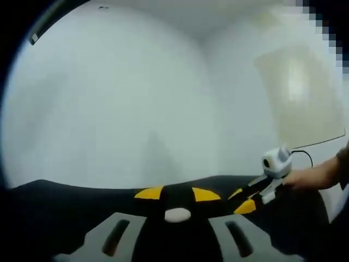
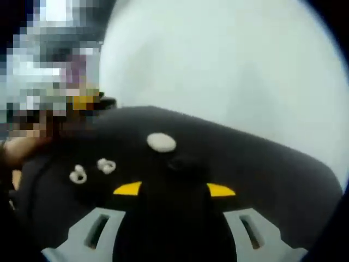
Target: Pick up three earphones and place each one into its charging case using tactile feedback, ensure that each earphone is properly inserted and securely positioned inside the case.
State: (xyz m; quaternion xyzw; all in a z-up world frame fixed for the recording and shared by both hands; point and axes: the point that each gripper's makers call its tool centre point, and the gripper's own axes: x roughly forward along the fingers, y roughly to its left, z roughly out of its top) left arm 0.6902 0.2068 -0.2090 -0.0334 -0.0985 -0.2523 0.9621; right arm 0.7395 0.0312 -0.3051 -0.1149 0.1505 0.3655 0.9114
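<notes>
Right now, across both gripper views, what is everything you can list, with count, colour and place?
Black surface: one, dark, under everything; its edge meets a white wall.
White oval case: one, white, shut by the look of it, on the black surface ahead of the right gripper; a similar white oval lies between the left gripper's jaws, touching or not I cannot tell.
Earphones: two small white ones, side by side, left of the oval in the right gripper view; a third is not visible.
Pale panel: one, beige, on the wall.
Left gripper: grey jaws, yellow tips, open.
Right gripper: same colours, open, empty.
Person's hand: one, holding the right gripper.
</notes>
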